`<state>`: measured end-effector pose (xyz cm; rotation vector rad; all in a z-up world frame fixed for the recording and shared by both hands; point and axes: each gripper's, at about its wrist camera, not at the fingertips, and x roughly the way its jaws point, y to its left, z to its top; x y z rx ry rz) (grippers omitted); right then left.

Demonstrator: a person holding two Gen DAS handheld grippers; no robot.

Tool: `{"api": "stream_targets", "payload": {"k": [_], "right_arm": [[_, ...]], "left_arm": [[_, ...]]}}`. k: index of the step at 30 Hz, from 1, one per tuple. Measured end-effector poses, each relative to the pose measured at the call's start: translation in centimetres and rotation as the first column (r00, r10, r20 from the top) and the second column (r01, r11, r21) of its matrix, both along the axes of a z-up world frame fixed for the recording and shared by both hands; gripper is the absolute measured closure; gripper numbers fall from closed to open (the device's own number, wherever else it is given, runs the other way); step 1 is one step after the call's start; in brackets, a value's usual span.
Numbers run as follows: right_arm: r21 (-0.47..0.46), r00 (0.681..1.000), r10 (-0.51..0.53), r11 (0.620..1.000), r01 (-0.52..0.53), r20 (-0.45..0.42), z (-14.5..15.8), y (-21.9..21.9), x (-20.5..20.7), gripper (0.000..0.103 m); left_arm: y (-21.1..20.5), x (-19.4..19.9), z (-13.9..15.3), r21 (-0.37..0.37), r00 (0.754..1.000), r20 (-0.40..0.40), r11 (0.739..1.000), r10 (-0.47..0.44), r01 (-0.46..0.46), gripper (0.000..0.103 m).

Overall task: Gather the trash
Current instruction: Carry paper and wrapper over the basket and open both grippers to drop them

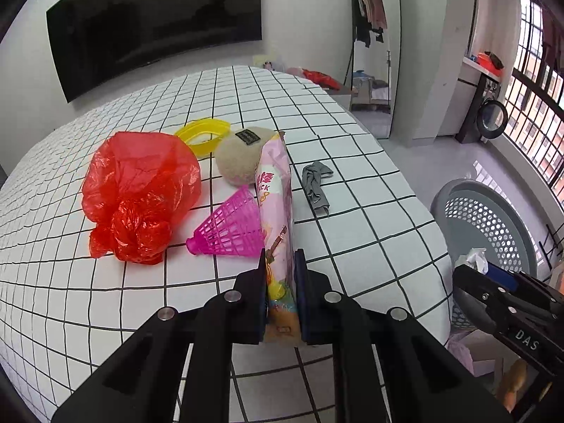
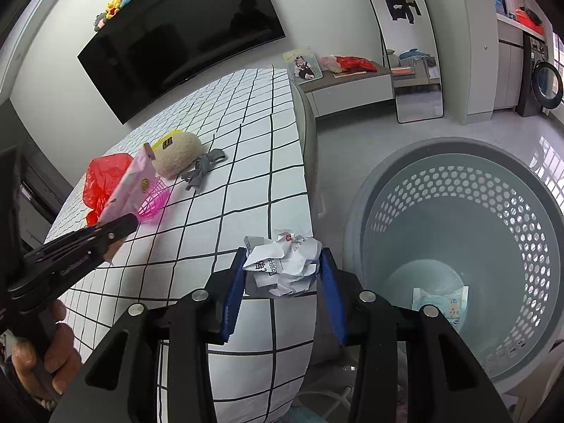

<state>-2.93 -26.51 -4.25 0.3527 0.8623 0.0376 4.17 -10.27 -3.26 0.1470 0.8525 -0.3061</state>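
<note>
My left gripper (image 1: pixel 280 268) is shut on a pink snack wrapper (image 1: pixel 276 211) and holds it edge-up above the checked bed; the wrapper also shows in the right wrist view (image 2: pixel 128 190). My right gripper (image 2: pixel 283 261) is shut on a crumpled white paper ball (image 2: pixel 285 264) at the bed's right edge, beside the grey perforated basket (image 2: pixel 458 176). The basket holds one pale wrapper (image 2: pixel 440 303) on its bottom. A red plastic bag (image 1: pixel 137 190) lies on the bed left of the left gripper.
On the checked bed (image 1: pixel 352 162) lie a pink shuttlecock (image 1: pixel 229 229), a beige plush (image 1: pixel 239 158), a yellow plastic frame (image 1: pixel 204 134) and a grey cloth strip (image 1: pixel 315 183). A black TV (image 1: pixel 148 24) hangs on the far wall. The basket (image 1: pixel 486 218) stands on the floor to the right.
</note>
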Motion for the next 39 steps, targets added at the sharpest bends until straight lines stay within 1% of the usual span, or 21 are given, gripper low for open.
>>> {"api": "stream_targets", "payload": {"k": [4,8,11,14,17,22,27,33,39], "right_arm": [[-0.020,1.000,-0.019,1.000,0.019,0.000,0.3,-0.2,-0.6,0.063],[-0.039,0.998,-0.057,0.998,0.057,0.008,0.8,-1.1,-1.8,0.063],[-0.053,0.995,-0.099,0.994,0.100,0.022,1.2,-2.3,-3.2,0.063],[-0.064,0.987,-0.158,0.985,0.159,0.028,1.3,-4.5,-4.7,0.063],[-0.067,0.976,-0.218,0.974,0.218,0.019,0.8,-7.1,-6.1,0.063],[-0.085,0.956,-0.292,0.953,0.291,0.006,-0.2,-10.6,-8.0,0.063],[-0.084,0.943,-0.333,0.940,0.330,-0.019,-1.5,-13.2,-8.8,0.063],[-0.060,0.935,-0.351,0.936,0.348,-0.049,-2.9,-15.0,-8.6,0.063],[-0.063,0.938,-0.342,0.939,0.338,-0.063,-3.4,-15.3,-7.7,0.062]], "left_arm": [[-1.3,-1.4,1.3,-0.021,0.998,0.040,0.998,-0.051,0.052,0.089],[-3.5,-2.4,1.8,-0.040,0.990,0.048,0.991,-0.129,0.131,0.089],[-6.0,-3.2,2.2,-0.049,0.979,0.053,0.978,-0.199,0.202,0.089],[-8.8,-3.9,2.3,-0.049,0.963,0.057,0.963,-0.262,0.265,0.089],[-11.7,-4.5,1.8,-0.049,0.947,0.039,0.946,-0.319,0.320,0.089],[-16.5,-5.5,-0.4,-0.045,0.919,-0.020,0.919,-0.393,0.392,0.089],[-19.7,-5.8,-2.4,-0.020,0.900,-0.073,0.903,-0.429,0.429,0.089],[-20.9,-5.5,-4.2,0.008,0.894,-0.118,0.900,-0.432,0.436,0.089],[-21.6,-5.0,-5.0,0.011,0.894,-0.147,0.903,-0.423,0.429,0.089]]}}
